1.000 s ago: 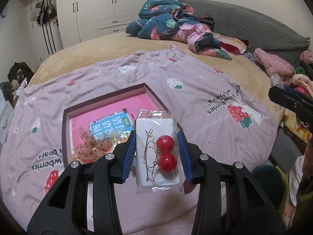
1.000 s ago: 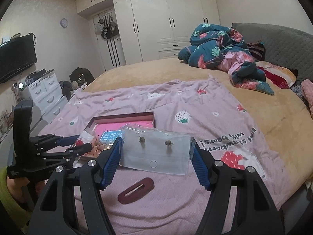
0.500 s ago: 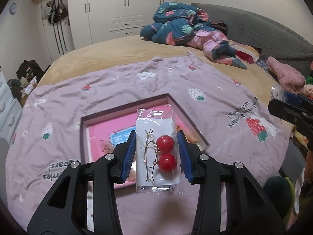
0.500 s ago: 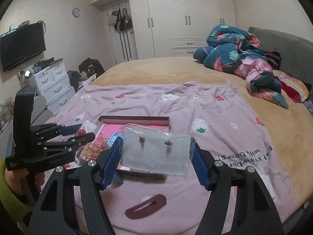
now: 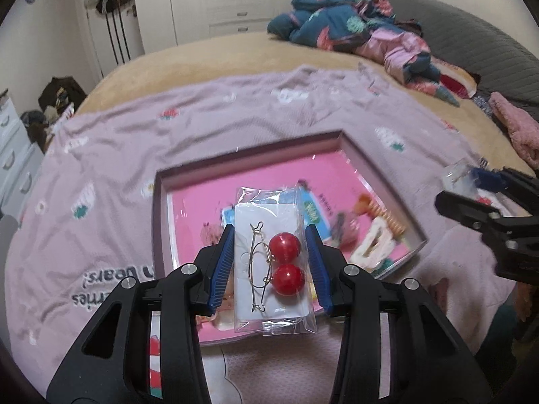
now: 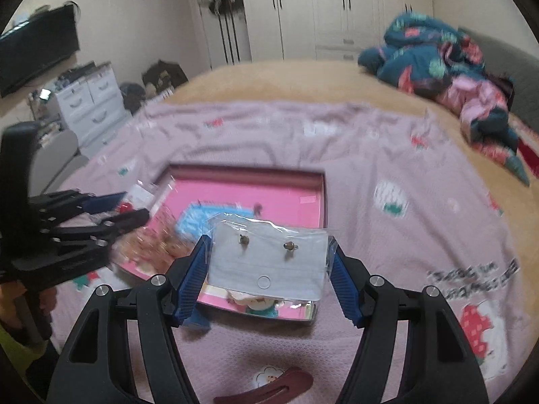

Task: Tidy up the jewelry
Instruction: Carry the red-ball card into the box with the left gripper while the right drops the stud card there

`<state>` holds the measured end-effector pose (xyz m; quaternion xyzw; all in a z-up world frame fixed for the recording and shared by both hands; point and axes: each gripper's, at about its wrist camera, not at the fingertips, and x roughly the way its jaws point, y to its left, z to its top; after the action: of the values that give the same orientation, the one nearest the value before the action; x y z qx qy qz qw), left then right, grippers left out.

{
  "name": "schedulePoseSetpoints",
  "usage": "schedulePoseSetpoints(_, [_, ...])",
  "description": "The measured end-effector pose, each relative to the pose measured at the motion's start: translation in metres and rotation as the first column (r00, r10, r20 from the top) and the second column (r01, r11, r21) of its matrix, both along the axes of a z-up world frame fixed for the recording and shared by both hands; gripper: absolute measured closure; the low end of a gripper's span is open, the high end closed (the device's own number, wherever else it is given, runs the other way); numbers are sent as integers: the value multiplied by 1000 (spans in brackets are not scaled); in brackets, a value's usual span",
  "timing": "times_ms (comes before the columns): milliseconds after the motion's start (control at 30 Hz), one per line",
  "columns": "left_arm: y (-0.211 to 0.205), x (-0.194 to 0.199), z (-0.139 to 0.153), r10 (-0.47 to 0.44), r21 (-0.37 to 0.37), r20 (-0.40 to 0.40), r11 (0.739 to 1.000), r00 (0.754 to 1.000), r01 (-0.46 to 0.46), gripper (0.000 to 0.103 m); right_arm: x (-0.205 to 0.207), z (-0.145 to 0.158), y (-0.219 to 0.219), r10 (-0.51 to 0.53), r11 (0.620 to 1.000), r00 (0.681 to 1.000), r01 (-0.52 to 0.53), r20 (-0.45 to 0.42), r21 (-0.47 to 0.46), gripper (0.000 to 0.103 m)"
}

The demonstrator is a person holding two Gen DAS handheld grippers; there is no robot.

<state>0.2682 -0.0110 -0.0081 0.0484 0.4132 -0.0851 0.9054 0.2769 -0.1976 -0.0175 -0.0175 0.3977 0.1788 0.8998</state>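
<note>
Your left gripper [image 5: 271,262] is clamped on the red earring card [image 5: 273,266], your right gripper [image 6: 269,269] on the stud card [image 6: 267,262]; both hang above the box [image 5: 161,215] at frame centre. Lower each flat over bare pink floor before releasing.

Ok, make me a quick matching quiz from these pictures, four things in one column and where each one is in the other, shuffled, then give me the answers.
Things:
1. red ball earrings packet
2. stud earrings packet
3. dark red hair clip
4. white claw clip

Places:
A. lying on the pink blanket, outside the box
B. held in the left claw
C. inside the pink box
D. held in the right claw

Pairs: 1-B, 2-D, 3-A, 4-C
</note>
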Motion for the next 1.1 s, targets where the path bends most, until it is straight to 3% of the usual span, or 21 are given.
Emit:
schedulePoseSetpoints(267, [16,8,-32,37,-3,-67,999,997,-37,68,21,-48,18,0,999,996,-4,-87,-35,33])
schedulePoseSetpoints(433, [19,4,-31,43,3,-61,999,997,-43,55,14,-42,15,-14,1000,998,14,-68,-13,16])
schedulePoseSetpoints(800, [2,-21,-3,19,-9,-2,1000,1000,-19,40,-44,-10,-35,-109,994,994,109,-22,31,10])
schedulePoseSetpoints(1100, [-12,-49,-3,4,-13,0,1000,1000,-4,29,-90,-26,-55,-157,987,984,160,-81,35,9])
